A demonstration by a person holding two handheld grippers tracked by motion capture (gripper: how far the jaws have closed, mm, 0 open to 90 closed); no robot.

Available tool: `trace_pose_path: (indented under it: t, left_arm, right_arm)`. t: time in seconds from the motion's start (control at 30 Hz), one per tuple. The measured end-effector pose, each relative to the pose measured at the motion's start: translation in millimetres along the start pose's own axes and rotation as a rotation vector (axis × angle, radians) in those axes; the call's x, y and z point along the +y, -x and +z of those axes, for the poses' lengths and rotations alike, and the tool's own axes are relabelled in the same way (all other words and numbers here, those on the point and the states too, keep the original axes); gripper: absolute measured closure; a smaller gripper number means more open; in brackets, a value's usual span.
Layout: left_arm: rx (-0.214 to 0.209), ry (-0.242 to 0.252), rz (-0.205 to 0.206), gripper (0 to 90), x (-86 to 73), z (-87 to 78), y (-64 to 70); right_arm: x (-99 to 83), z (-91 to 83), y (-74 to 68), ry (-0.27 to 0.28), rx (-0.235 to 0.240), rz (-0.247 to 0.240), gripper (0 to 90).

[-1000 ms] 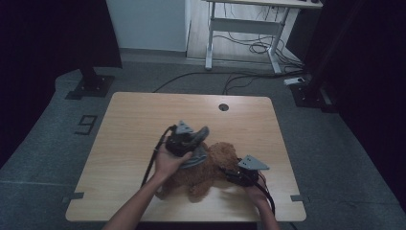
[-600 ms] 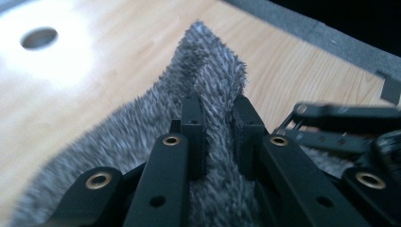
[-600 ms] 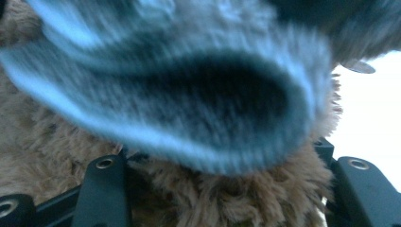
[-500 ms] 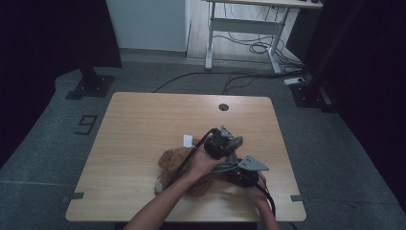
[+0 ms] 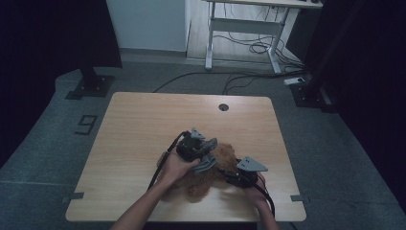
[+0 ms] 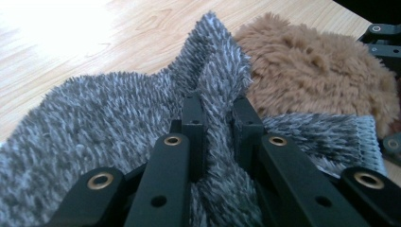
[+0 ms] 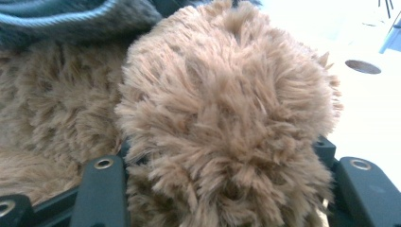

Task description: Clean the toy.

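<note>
A brown plush toy (image 5: 203, 182) lies near the table's front edge, right of centre. Over it sits a grey fuzzy garment (image 5: 207, 163) with a ribbed hem. My left gripper (image 5: 205, 154) is above the toy's upper side; in the left gripper view it (image 6: 218, 106) is shut on a raised fold of the grey garment (image 6: 94, 123), with the brown plush (image 6: 307, 71) just beyond. My right gripper (image 5: 234, 178) holds the toy from the right. In the right gripper view its jaws (image 7: 220, 151) clamp a round, fluffy part of the plush (image 7: 227, 109), and the grey garment (image 7: 71, 19) crosses the top left.
The wooden table (image 5: 143, 124) has a cable hole (image 5: 223, 107) near its far edge. Both forearms come in from the bottom. A desk frame (image 5: 239, 28) and floor cables stand beyond the table. The right gripper (image 6: 383, 42) shows at the top right of the left gripper view.
My left gripper swung right across the plush toy, then came back left and slightly nearer with the grey garment. The right gripper stayed put on the toy.
</note>
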State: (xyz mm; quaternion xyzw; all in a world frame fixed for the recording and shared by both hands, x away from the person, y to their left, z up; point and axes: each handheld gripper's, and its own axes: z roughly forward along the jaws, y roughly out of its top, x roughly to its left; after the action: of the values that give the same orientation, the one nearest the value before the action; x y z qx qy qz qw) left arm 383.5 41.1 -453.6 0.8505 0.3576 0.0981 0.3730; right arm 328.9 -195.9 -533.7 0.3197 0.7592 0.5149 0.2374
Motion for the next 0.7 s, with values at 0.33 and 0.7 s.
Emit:
trace_pose_path:
  t: [0.33, 0.7]
  left_arm:
    - [0.012, 0.056, -0.089, 79.0, -25.6, -29.0, -34.7]
    - [0.048, 0.076, -0.177, 78.9, -70.0, -49.2, -70.7]
  right_arm:
    - [-1.3, -0.6, 1.3, 0.003, 0.002, 0.007, 38.6]
    - [-1.6, -0.7, 1.6, 0.005, 0.001, 0.011, 38.5]
